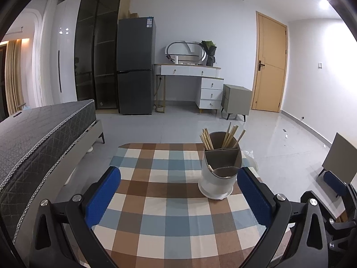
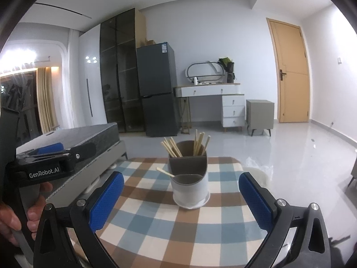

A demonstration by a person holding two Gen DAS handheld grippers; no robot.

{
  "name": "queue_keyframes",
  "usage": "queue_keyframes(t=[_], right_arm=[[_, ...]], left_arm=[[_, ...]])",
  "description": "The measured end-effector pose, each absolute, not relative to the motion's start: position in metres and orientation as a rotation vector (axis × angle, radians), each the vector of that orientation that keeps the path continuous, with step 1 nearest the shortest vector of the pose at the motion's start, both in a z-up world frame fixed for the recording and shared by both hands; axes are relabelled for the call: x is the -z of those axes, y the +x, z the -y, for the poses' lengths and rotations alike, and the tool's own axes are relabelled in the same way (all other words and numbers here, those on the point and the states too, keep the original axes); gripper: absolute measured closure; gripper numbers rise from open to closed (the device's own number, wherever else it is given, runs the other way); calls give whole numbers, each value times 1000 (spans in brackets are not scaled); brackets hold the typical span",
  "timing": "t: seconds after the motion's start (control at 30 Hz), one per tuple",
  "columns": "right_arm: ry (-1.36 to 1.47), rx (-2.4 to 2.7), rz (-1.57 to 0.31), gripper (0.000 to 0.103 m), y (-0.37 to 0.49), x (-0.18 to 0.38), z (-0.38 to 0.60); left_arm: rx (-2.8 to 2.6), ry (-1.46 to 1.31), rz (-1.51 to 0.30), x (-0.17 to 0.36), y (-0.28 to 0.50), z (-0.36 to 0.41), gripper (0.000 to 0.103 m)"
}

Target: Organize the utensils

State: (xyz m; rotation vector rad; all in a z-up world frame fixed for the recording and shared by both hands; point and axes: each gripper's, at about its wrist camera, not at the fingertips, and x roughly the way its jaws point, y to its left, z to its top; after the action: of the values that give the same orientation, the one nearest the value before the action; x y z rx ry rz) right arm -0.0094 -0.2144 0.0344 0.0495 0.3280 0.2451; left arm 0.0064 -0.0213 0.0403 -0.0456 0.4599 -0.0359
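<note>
A white utensil holder (image 1: 217,178) with grey inner compartments stands on the checkered tablecloth (image 1: 160,201), toward the far right. Bundles of wooden chopsticks (image 1: 231,137) stand upright in its two back compartments. My left gripper (image 1: 178,194) is open with nothing between its blue pads, and the holder sits just ahead of its right finger. In the right wrist view the holder (image 2: 189,185) is ahead, with chopsticks (image 2: 171,149) at the back and a pale handle (image 2: 165,172) sticking out left from the front compartment. My right gripper (image 2: 180,201) is open and holds nothing.
A bed (image 1: 40,138) runs along the table's left side. A person's hand (image 2: 33,214) holds the left gripper's handle (image 2: 44,167) at the left. A fridge (image 1: 136,67), dressing table (image 1: 200,82), nightstand (image 1: 236,100) and door (image 1: 270,64) stand across the grey floor.
</note>
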Motion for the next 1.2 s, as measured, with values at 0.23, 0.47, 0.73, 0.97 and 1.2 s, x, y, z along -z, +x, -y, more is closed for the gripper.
queue_keyframes(t=[0.23,0.47,0.73,0.97,1.2], right_arm=[[52,-233,-330,0,-13,-36,214],[48,-230,-328,0,-14,-37,215],[46,-226,-328,0,-15,-38,214],[46,-223,-327,0,-16,-39,213],[49,-224,-326,0,-16,-39,214]], left_arm=[[13,-45,-443,-43,1,20,1],[28,-55,-446,-43,-1,19,1],[33,-44,-441,-43,-2,21,1],[36,-49,-443,-42,-2,20,1],[31,-52,-453,-42,-1,19,1]])
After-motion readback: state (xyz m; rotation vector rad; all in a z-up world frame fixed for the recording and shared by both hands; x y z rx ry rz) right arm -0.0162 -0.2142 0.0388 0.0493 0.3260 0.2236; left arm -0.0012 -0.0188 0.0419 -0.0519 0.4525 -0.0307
